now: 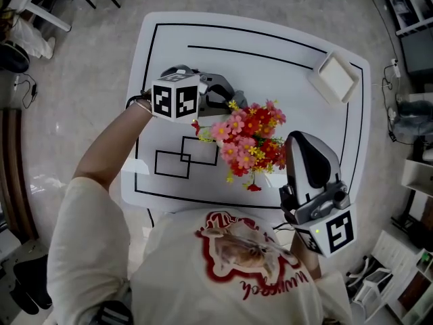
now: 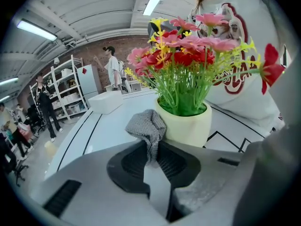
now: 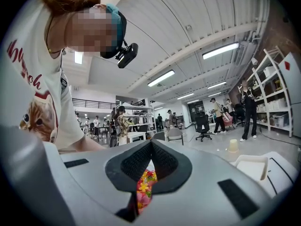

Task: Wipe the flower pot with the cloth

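At mid-worktop [image 1: 270, 66], my left claw [image 2: 151, 147] is clamped on the cloth [image 2: 146, 126], with the flower pot [image 2: 188, 126] just ahead to its right; my right claw [image 3: 151, 144], closed and empty, hangs farther off, near right.

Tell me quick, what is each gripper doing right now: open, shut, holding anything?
Left gripper: shut on the grey cloth, close to the flower pot.
Right gripper: shut, nothing held between its jaws.
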